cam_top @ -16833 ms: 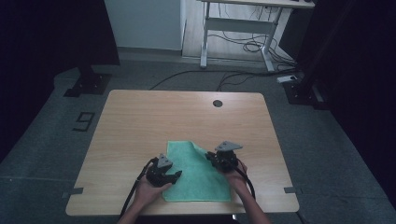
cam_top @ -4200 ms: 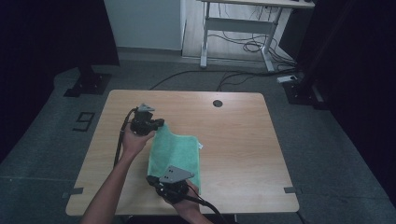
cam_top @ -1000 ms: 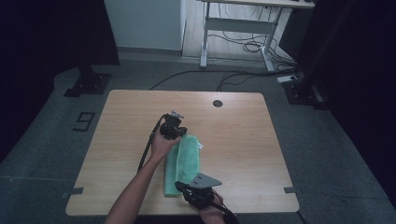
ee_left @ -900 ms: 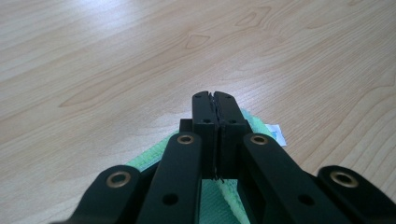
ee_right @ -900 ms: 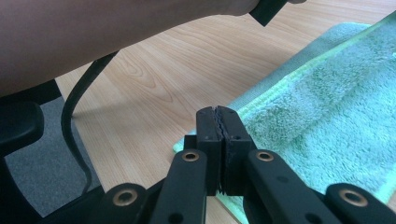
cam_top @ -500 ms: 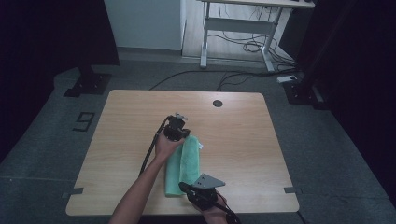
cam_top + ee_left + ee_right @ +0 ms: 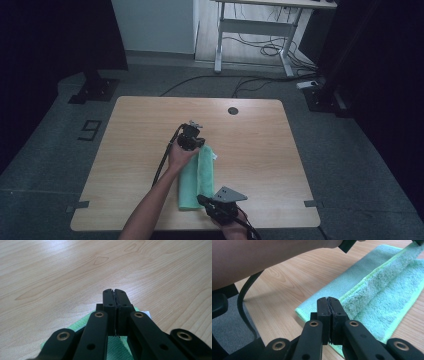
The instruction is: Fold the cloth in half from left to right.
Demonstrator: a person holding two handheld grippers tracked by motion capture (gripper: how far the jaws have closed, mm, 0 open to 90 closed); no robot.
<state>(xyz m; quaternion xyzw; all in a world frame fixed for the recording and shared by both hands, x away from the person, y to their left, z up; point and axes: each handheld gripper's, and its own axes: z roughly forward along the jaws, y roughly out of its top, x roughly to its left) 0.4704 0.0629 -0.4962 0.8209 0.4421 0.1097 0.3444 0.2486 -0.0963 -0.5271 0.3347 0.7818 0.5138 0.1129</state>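
Note:
A green towel (image 7: pixel 196 176) lies folded into a long narrow strip on the wooden table (image 7: pixel 260 145). My left gripper (image 7: pixel 199 144) is at its far end, jaws shut on the far corner of the upper layer. In the left gripper view the left gripper (image 7: pixel 114 291) hangs over the towel (image 7: pixel 79 325) and its white label (image 7: pixel 147 314). My right gripper (image 7: pixel 202 200) is shut on the near corner by the table's front edge. In the right gripper view the right gripper (image 7: pixel 328 299) meets a raised ridge of the towel (image 7: pixel 382 287) that runs away from its tips.
A round cable hole (image 7: pixel 232 110) sits near the table's far edge. A forearm (image 7: pixel 274 257) and a black cable (image 7: pixel 244 300) cross left of the towel. Beyond the table stand a white desk frame (image 7: pixel 250 30), floor cables and a black stand (image 7: pixel 92 87).
The towel, spread wide at first, is now a narrow strip; my left gripper carried its far left corner rightward. Over the last second both grippers have barely shifted.

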